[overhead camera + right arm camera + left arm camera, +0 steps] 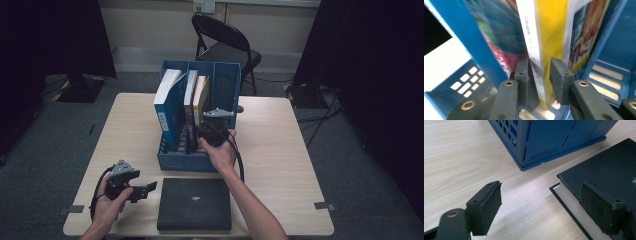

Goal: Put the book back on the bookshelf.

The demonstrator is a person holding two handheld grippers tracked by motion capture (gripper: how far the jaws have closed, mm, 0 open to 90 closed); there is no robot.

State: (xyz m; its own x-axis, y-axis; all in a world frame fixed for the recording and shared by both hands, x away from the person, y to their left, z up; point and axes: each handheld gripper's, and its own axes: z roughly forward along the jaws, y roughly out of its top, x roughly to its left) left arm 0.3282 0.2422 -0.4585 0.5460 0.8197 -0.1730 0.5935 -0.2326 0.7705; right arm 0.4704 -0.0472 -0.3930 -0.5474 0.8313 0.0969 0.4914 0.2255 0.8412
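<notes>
A blue file holder (185, 162) stands at the middle of the table with three books upright in it. My right gripper (214, 129) reaches into its right side. In the right gripper view its jaws straddle the spine edge of a yellow-covered book (551, 32) low down. The left pad lies at the white spine, and a thin dark gap shows at the right pad, so my right gripper (540, 75) is open. A black book (195, 202) lies flat in front of the holder. My left gripper (142, 190) hovers open beside the left edge of the black book (609, 170), with nothing between its jaws.
A blue book (167, 107) and a thinner one (190, 100) fill the holder's left compartments. The holder's right compartment (614, 37) has bare slatted floor. A black folding chair (227, 45) stands behind the wooden table (280, 150). Bare tabletop lies left of the holder (461, 157).
</notes>
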